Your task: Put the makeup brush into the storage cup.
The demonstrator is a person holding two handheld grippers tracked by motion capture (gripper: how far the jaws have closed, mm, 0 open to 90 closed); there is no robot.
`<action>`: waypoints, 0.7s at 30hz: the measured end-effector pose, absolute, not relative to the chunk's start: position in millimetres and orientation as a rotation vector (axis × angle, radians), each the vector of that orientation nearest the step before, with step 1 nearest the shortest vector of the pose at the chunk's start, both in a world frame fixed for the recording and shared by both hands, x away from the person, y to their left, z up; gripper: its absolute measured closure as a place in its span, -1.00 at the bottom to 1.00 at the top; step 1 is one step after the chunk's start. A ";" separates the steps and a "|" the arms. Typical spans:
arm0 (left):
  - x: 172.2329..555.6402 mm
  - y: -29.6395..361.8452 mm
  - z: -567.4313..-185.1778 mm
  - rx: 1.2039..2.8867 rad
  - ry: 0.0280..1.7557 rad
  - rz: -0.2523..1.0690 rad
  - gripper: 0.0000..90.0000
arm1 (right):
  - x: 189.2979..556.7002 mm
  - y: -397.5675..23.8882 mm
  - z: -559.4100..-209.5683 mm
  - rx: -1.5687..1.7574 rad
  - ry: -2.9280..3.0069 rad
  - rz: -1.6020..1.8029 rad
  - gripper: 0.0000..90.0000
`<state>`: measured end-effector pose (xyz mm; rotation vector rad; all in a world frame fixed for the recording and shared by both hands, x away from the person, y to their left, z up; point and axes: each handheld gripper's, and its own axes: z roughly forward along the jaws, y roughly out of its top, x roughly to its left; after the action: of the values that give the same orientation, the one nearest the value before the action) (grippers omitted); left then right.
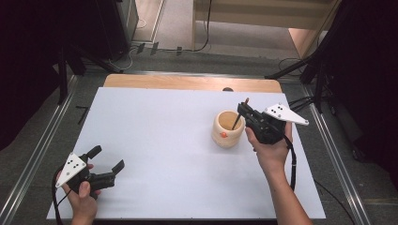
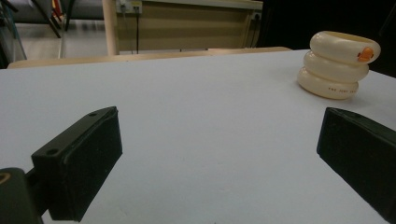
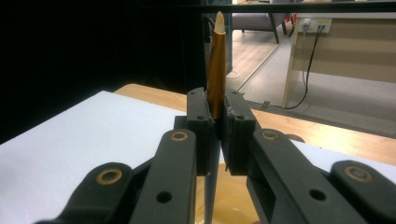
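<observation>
I had the right hand-held gripper (image 1: 244, 114) right of centre in the high view, its jaws clamped together on a slim pen (image 3: 216, 60) with a gold-brown barrel and pale tip. In the right gripper view the pen stood upright between the pads, its tip pointing up toward the top of the frame, and its lower end ran down over the open mouth of the cream ringed holder (image 1: 228, 129). That holder sat on the white table (image 1: 159, 154) just to the picture's left of my right hand, with a small orange knob on its side. From the high view the pen's lower end seemed to be inside the holder already, though I could not tell whether it touched the bottom. I judged the step in hand to be setting the pen into the holder. The next move called for lowering it straight and parting the jaws only once it rested. My left hand-held gripper (image 1: 107, 158) waited at lower left, jaws apart and empty above the table, well apart from the holder.
</observation>
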<state>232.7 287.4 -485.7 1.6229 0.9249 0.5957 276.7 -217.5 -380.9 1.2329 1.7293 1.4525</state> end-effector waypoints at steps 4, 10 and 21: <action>232.2 287.1 -485.5 1.625 0.924 0.600 -1.00 | 279.5 -218.1 -382.0 1.227 1.718 1.455 0.87; 232.2 286.4 -485.4 1.634 0.925 0.602 -1.00 | 284.2 -217.6 -383.5 1.223 1.719 1.437 0.87; 232.1 285.5 -485.7 1.637 0.924 0.602 -1.00 | 289.7 -215.7 -392.9 1.228 1.732 1.414 0.87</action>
<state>232.1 285.5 -485.7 1.6366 0.9237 0.6016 289.7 -215.7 -392.9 1.2277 1.7317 1.4144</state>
